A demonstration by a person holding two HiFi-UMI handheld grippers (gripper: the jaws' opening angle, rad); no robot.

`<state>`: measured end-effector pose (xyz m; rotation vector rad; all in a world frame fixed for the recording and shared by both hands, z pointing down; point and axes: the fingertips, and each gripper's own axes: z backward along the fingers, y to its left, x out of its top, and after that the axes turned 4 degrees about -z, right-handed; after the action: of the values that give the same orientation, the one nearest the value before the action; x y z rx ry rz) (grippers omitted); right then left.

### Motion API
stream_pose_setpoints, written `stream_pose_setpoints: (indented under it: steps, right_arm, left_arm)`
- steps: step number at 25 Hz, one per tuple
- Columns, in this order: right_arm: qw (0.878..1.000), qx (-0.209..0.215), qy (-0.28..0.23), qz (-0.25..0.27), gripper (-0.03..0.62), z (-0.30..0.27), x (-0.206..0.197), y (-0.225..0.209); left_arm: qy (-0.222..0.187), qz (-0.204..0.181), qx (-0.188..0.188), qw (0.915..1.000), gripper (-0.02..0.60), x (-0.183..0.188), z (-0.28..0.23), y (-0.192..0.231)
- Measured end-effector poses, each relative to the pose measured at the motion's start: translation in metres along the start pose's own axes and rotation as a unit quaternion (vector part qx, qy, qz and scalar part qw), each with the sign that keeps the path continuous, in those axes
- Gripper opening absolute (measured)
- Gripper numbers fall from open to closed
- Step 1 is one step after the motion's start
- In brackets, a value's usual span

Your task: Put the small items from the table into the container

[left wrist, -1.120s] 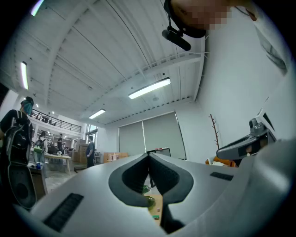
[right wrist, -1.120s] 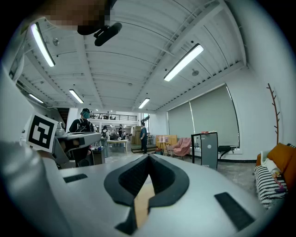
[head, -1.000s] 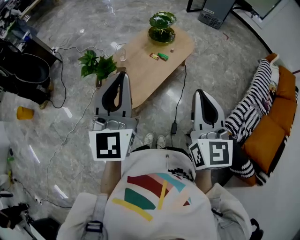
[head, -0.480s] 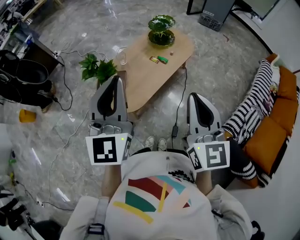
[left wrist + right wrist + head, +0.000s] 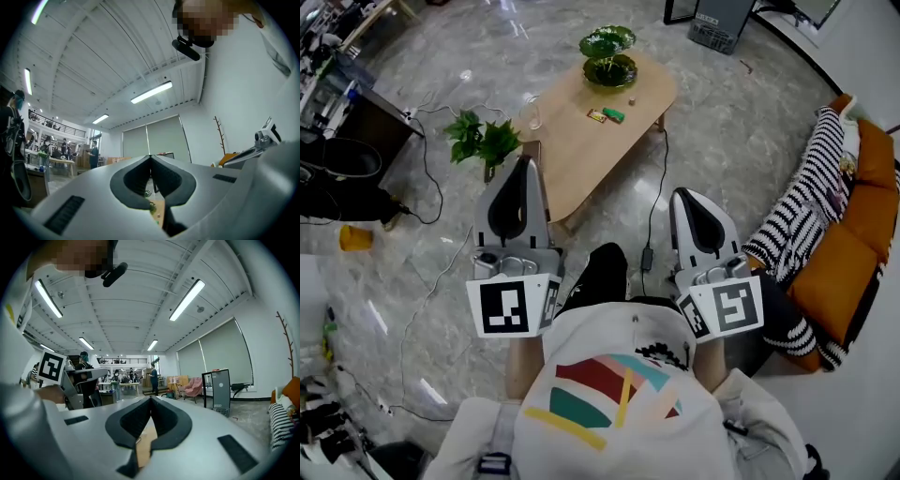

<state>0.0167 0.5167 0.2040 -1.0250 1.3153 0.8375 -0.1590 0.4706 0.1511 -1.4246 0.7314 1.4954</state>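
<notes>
A low wooden table (image 5: 581, 141) stands ahead of me on the marble floor. At its far end is a green two-tier glass dish (image 5: 608, 56). A green item (image 5: 614, 114), a yellow-wrapped item (image 5: 596, 115) and a tiny item (image 5: 632, 99) lie near the dish. My left gripper (image 5: 523, 161) and right gripper (image 5: 683, 195) are held level at waist height, well short of the table. Both are shut with nothing between the jaws. In the left gripper view the jaws (image 5: 150, 157) meet at the tips; the same shows in the right gripper view (image 5: 151, 399).
A clear glass (image 5: 531, 114) stands at the table's left edge. A potted plant (image 5: 482, 141) sits on the floor beside it. Cables (image 5: 652, 220) run across the floor. A sofa with orange and striped cushions (image 5: 834, 216) is at the right. A black bin and clutter are at the left.
Both grippers have moved forward a little with me as I step towards the table. A dark shoe now shows between them. Both jaws stayed shut.
</notes>
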Motion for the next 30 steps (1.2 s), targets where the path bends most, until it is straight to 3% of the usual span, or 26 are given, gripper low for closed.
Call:
stream_pose_setpoints:
  steps: [4,12,17,23,30]
  right_arm:
    - [1.000,0.011,0.007,-0.003,0.012,-0.001,-0.007,-0.004]
    - [1.000,0.001,0.007,-0.014,0.012,-0.046,-0.008,-0.037]
    - [0.999,0.013,0.025,-0.016,0.012,-0.112,-0.019,-0.058]
    - [0.999,0.034,0.037,0.006,0.012,-0.214,-0.003,-0.076]
    - [0.998,0.023,0.052,0.040,0.012,-0.306,0.004,-0.105]
  left_arm:
    - [0.008,0.013,0.005,0.9999,0.008,-0.013,-0.005,0.002]
    - [0.000,0.009,-0.009,0.9999,0.008,-0.030,-0.064,0.011]
    - [0.001,0.020,-0.019,0.9996,0.008,-0.060,-0.122,0.033]
    - [0.006,0.027,-0.029,0.9992,0.009,-0.083,-0.198,0.071]
    - [0.019,0.020,-0.038,0.9989,0.009,-0.112,-0.285,0.115]
